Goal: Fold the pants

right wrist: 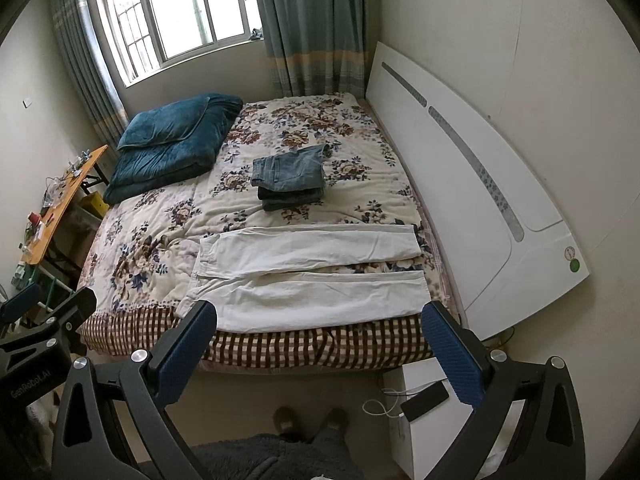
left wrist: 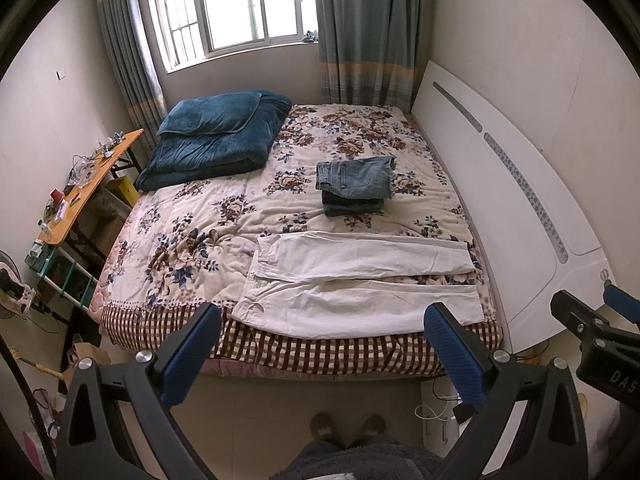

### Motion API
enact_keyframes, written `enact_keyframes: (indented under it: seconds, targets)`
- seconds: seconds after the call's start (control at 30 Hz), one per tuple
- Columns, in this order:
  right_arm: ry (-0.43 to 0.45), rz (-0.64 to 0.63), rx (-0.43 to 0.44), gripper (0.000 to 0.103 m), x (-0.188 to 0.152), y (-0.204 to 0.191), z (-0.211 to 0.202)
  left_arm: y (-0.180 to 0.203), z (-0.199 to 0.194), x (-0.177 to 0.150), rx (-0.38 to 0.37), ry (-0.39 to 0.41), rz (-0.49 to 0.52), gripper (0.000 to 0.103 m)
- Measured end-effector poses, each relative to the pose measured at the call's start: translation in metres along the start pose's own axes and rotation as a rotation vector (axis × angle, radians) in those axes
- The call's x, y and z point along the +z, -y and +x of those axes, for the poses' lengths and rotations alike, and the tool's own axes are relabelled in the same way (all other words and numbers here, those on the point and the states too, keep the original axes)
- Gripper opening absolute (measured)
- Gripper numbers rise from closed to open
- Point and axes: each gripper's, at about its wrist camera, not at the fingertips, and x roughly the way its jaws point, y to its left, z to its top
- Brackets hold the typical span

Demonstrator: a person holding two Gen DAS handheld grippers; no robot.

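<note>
White pants (left wrist: 352,284) lie flat along the near edge of the floral bed (left wrist: 192,216), waistband at the left, both legs spread toward the headboard at the right. They also show in the right wrist view (right wrist: 316,276). My left gripper (left wrist: 322,324) is open and empty, held above the floor in front of the bed edge. My right gripper (right wrist: 320,322) is open and empty, beside the left one at the same height. A stack of folded jeans (left wrist: 354,184) sits mid-bed behind the white pants, and shows in the right wrist view (right wrist: 290,176).
A folded teal blanket (left wrist: 216,136) lies at the bed's far left. A white headboard (left wrist: 504,208) runs along the right. An orange side table (left wrist: 84,184) with clutter stands left of the bed. A white box with a phone (right wrist: 424,398) sits on the floor at right.
</note>
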Motion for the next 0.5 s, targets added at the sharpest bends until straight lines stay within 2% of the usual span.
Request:
enact_keyframes:
  seconds: [0.5]
  targets:
    - [0.006, 0.000, 0.002, 0.103, 0.0036, -0.0028, -0.0001, -0.0011, 0.0006, 0.0051, -0.004, 0.003, 0.000, 0.103]
